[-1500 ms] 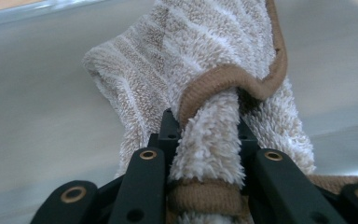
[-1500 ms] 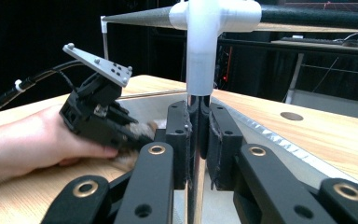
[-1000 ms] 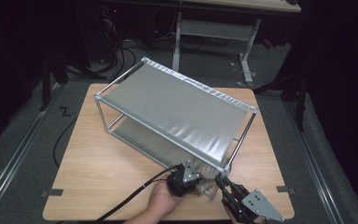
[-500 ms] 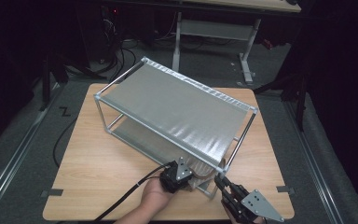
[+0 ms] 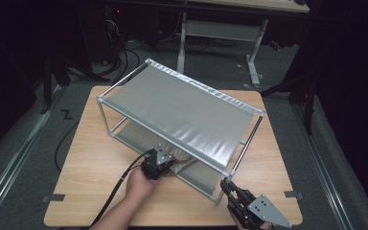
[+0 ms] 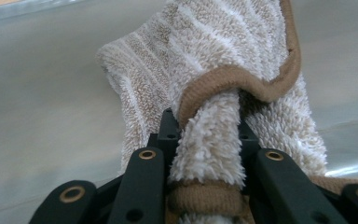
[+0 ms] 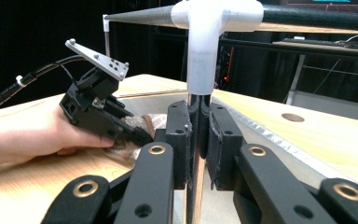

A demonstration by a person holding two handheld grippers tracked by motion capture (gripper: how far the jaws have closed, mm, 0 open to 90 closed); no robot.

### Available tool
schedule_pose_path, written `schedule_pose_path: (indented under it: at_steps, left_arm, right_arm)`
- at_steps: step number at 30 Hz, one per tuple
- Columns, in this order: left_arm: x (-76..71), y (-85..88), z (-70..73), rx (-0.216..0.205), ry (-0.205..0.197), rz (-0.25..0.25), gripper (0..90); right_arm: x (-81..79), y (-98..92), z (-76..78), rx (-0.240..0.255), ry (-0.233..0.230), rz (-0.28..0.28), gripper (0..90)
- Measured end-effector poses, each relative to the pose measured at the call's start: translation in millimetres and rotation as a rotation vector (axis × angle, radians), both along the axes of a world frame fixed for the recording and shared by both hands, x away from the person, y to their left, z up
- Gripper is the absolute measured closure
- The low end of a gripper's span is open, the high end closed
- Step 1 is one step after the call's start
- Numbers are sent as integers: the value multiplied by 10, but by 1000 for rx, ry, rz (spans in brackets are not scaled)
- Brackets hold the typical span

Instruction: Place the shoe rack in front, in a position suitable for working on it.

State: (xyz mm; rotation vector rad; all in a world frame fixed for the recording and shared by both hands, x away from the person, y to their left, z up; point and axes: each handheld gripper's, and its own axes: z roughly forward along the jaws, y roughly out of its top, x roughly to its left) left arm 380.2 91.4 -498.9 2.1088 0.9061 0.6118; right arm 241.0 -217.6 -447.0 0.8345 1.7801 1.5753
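Left hand-held gripper [image 5: 165,168] clenched on towel [image 6: 214,93]; beige terry with brown binding, bunched end pinched between pads, rest of cloth running straight away from jaws. Seen from above: towel [image 5: 181,158] on lower shelf [image 5: 134,136] of rack [image 5: 187,112], at its near edge, long axis running from gripper inward under top shelf. Far end hidden by top shelf; full length cannot be told. Gripper aimed into rack from person's side, hand [image 5: 141,184] behind it on tabletop [image 5: 91,158].

Right hand-held gripper [image 5: 226,188] clenched on rack's near right post [image 7: 196,140]; pads flat against chrome tube on both sides, just below white corner joint [image 7: 205,28]. Post upright, gripper level across it.

Rack set askew on tabletop, long axis from near right to far left as seen from above. Top shelf grey, ribbed, bare.

From right gripper view: left gripper [image 7: 142,136] low over tabletop, jaws toward lower shelf, bit of towel [image 7: 144,122] showing at jaw tips.
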Motion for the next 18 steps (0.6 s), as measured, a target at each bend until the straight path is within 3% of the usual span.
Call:
schedule_pose_path:
  at_steps: [5,12,18]
  left_arm:
    - [128,215,12,24,5,50,721]
    - [309,510,11,8,16,137,721]
    - [417,740,-16,5,-6,225,721]
  right_arm:
    - [0,0,1,-2,-1,0,808]
    - [-2,1,2,-3,-1,-1,808]
    - [0,-2,4,-7,-2,1,808]
